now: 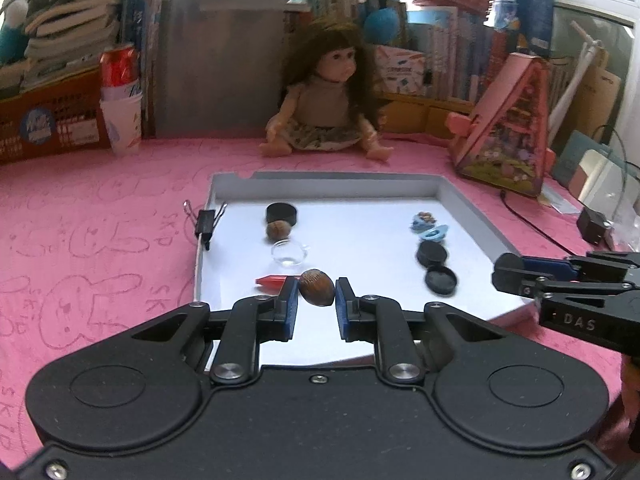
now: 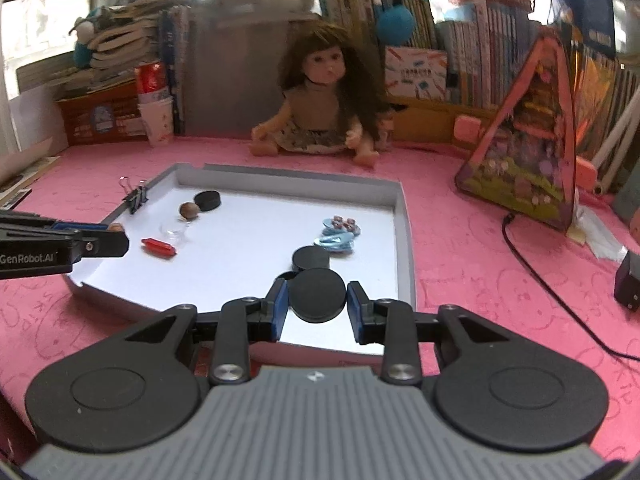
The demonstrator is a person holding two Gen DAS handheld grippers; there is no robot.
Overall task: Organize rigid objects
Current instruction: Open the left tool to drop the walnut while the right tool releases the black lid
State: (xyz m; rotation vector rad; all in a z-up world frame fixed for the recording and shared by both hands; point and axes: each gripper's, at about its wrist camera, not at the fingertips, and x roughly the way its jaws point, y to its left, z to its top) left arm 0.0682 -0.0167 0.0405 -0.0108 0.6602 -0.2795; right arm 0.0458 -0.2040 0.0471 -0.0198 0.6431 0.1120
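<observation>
A white tray with a grey rim [image 1: 340, 178] [image 2: 406, 240] lies on the pink cloth. My left gripper [image 1: 317, 300] is shut on a brown nut [image 1: 317, 292], held just above the tray's near edge. My right gripper [image 2: 317, 300] is shut on a black disc [image 2: 317, 295] over the tray's near right part. In the tray's left half lie a black puck [image 1: 282, 213], a second nut [image 1: 279, 230], a clear glass dome [image 1: 289, 254] and a red piece [image 1: 272, 281]. In its right half lie blue clips [image 1: 424, 224], another puck [image 1: 432, 254] and a black cap [image 1: 441, 280].
A black binder clip [image 1: 206, 222] grips the tray's left rim. A doll [image 1: 326, 92] sits behind the tray. A pink toy house [image 1: 508, 128] stands at the right, with a black cable [image 2: 532, 264] and a plug beside it. Cups [image 1: 122, 120], a can and stacked books line the back.
</observation>
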